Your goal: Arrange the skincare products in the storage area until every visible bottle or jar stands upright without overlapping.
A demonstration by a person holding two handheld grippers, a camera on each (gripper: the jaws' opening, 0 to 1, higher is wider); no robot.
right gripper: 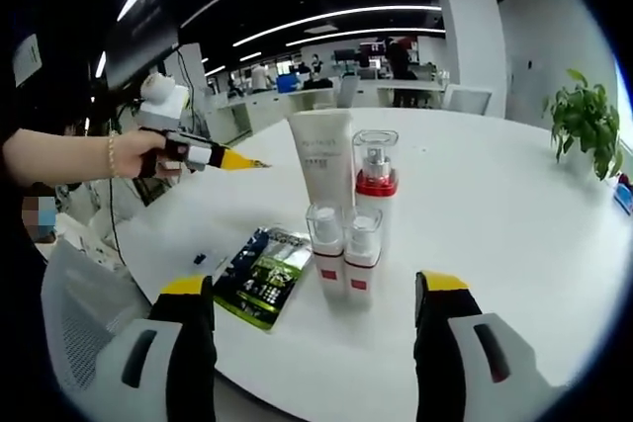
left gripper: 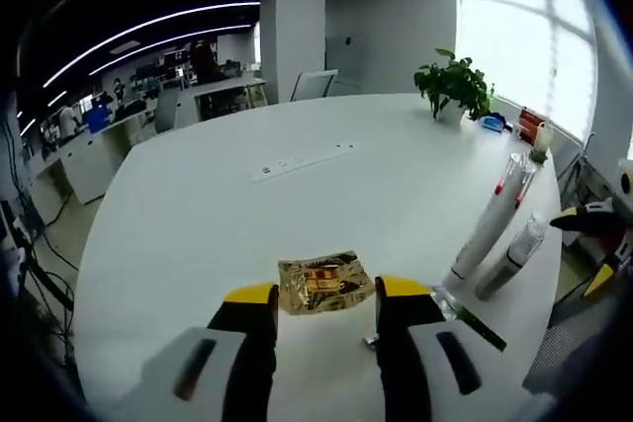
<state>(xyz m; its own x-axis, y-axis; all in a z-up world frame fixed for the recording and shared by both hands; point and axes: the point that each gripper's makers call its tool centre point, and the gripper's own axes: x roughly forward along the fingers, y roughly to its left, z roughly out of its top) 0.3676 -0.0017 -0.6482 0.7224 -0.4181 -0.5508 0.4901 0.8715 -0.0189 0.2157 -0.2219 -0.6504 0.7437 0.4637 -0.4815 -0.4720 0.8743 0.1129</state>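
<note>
In the right gripper view, four skincare products are seen standing upright in a tight cluster on the white bench (right gripper: 514, 214): a tall white tube (right gripper: 322, 157), a red-collared pump bottle (right gripper: 375, 185) just beside it, and two small bottles (right gripper: 343, 252) in front; a green sachet (right gripper: 262, 274) lies flat to their left; the right gripper (right gripper: 315, 318) is held released, its fingers spread apart and empty; the left gripper (right gripper: 213, 156) is seen in a person's hand (right gripper: 138, 153). In the left gripper view, the left gripper (left gripper: 326, 295) is held released over a gold sachet (left gripper: 322, 283).
</note>
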